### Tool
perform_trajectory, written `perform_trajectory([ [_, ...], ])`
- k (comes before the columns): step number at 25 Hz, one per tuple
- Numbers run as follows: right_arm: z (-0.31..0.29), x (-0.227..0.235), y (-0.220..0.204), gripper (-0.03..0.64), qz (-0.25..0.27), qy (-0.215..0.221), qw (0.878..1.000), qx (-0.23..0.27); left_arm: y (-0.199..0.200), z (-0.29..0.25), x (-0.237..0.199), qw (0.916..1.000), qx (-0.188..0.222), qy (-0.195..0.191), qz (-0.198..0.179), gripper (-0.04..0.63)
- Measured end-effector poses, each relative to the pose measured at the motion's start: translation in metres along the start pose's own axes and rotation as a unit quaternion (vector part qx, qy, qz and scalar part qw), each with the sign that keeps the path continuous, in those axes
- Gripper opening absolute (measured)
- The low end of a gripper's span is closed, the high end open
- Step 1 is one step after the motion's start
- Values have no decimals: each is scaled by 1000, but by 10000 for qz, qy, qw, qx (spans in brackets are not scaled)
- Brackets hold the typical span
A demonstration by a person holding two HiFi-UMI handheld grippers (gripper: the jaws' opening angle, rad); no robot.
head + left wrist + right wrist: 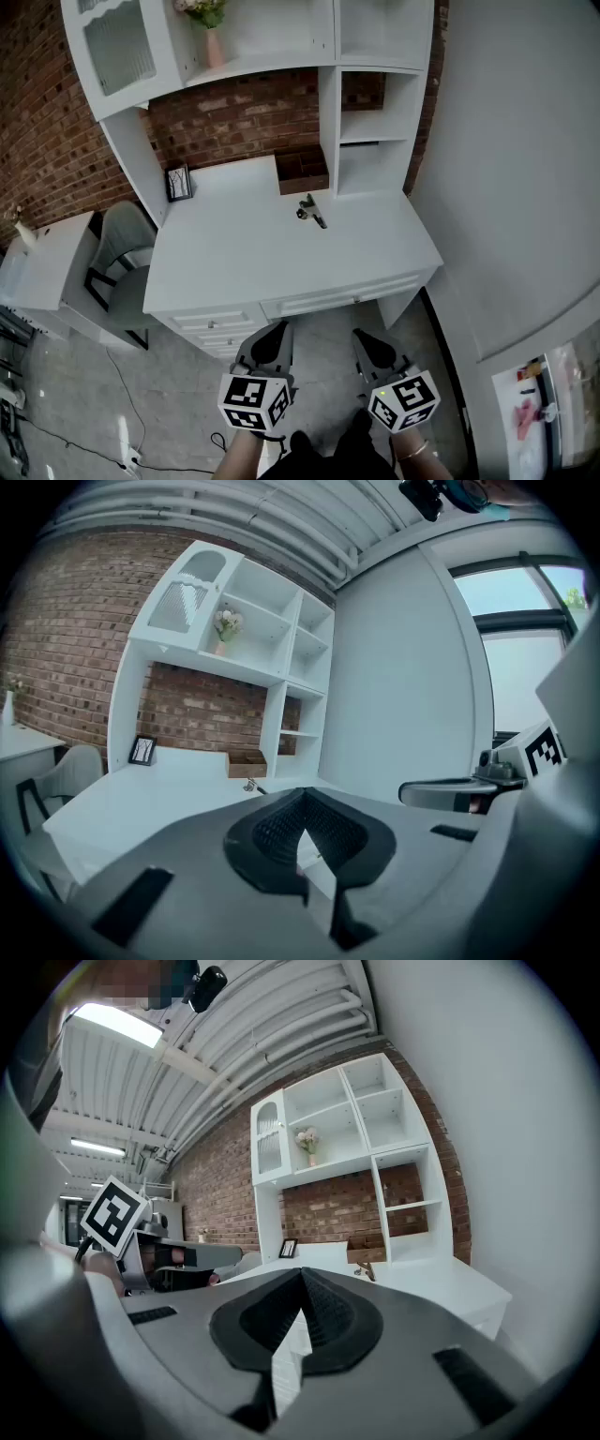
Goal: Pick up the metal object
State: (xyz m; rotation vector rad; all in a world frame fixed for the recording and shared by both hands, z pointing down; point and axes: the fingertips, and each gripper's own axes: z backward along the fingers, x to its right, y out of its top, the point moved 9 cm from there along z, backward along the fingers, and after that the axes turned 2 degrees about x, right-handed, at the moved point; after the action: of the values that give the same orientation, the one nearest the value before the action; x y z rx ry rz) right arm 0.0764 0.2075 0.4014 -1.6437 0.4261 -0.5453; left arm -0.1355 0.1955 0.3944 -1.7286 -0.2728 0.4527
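The metal object (311,212), a small grey piece with a dark handle, lies near the back middle of the white desk (234,262). It shows small and far off in the left gripper view (251,786) and the right gripper view (362,1270). My left gripper (277,330) and right gripper (362,336) hang side by side below the desk's front edge, well short of the object. The jaws of the left gripper (302,797) and of the right gripper (301,1272) meet at the tips, with nothing between them.
A wooden box (302,171) sits in the hutch just behind the object. A framed picture (179,183) leans at the desk's back left. A grey chair (122,253) and a side table (47,262) stand to the left. A white wall (525,169) rises on the right.
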Motion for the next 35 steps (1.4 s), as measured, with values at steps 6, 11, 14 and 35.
perform_trajectory([
  [6,-2,-36,-5,5,22,-153,9999,-24,-1,24,-21,9995,-21,-278,158,9],
  [11,7,-46,-2,5,-77,-325,9994,78,-5,28,-36,9982,-77,-335,500,9],
  [14,8,-39,-1,5,-51,-436,9990,81,-7,17,-40,9981,-119,-310,515,9],
  [35,-117,114,25,5,-282,38,9988,394,14,-161,-63,9976,-311,83,613,48],
])
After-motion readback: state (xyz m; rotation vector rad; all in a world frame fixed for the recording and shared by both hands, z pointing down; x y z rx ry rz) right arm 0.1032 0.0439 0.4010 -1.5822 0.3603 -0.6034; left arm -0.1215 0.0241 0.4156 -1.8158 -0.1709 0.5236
